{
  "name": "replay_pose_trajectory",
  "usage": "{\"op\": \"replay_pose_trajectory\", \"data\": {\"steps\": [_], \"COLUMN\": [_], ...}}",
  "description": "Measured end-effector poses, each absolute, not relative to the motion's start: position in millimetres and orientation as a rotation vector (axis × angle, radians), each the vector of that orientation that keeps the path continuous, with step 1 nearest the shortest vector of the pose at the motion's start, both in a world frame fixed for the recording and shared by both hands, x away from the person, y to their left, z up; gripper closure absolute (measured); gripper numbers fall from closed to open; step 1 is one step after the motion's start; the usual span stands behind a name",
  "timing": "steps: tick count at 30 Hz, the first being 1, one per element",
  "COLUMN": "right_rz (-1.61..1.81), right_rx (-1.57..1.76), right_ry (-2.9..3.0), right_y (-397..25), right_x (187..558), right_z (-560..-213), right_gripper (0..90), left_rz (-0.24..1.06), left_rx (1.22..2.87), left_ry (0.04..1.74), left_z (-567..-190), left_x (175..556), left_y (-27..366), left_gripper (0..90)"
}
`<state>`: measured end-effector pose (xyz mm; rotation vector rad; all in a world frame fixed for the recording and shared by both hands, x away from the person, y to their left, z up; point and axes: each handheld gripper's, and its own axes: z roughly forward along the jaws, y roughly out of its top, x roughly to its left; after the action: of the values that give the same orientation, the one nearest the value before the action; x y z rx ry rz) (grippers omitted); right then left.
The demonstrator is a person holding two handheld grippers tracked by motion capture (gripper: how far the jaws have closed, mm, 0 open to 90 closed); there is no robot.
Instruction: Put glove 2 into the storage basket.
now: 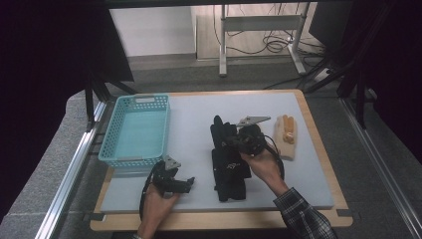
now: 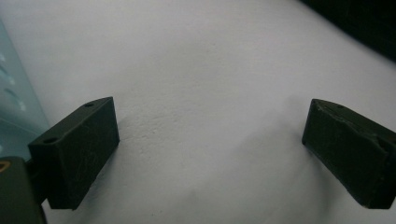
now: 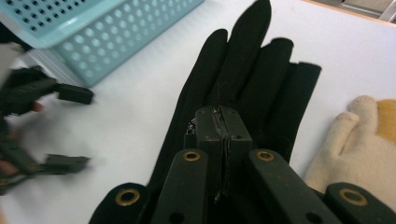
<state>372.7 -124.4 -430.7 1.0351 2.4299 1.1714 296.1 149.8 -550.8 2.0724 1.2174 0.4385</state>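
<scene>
Black gloves (image 1: 230, 172) lie lengthwise on the grey mat (image 1: 191, 112), fingers pointing away from me. My right gripper (image 1: 233, 141) rests low over the upper glove (image 3: 243, 60), and in the right gripper view its jaws (image 3: 223, 123) are pressed together on the glove's palm. My left gripper (image 1: 188, 184) stands open just above bare mat, near the front and left of the gloves. Nothing lies between its jaws in the left gripper view (image 2: 210, 135). In the right gripper view it appears blurred at the left edge (image 3: 77, 128).
An empty light-blue perforated basket (image 1: 110, 132) stands at the mat's left, close behind the left gripper (image 2: 11, 107) (image 3: 116, 32). A beige glove with orange patches (image 1: 287, 139) lies right of the black gloves (image 3: 345, 149). A wooden table rim surrounds the mat.
</scene>
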Motion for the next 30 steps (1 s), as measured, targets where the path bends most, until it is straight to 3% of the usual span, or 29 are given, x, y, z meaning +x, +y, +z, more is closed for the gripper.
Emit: {"op": "replay_pose_trajectory", "data": {"steps": [10,21,30], "right_rz": [1.215,1.146,1.128], "right_rx": [1.141,1.286,1.248], "right_ry": [2.421,2.392,2.406], "right_y": [-118.6,-121.7,-126.5], "right_x": [335.2,345.6,347.9], "right_z": [-433.2,-487.5,-502.2], "right_gripper": [87.3,86.0,72.1], "left_rz": [0.437,0.440,0.441], "left_rx": [2.071,2.071,2.071], "left_ry": [1.219,1.217,1.217], "left_z": [-550.9,-550.9,-550.9], "left_x": [296.0,296.1,296.1], "left_y": [149.7,149.8,149.8], "left_gripper": [4.1,4.1,4.1]}}
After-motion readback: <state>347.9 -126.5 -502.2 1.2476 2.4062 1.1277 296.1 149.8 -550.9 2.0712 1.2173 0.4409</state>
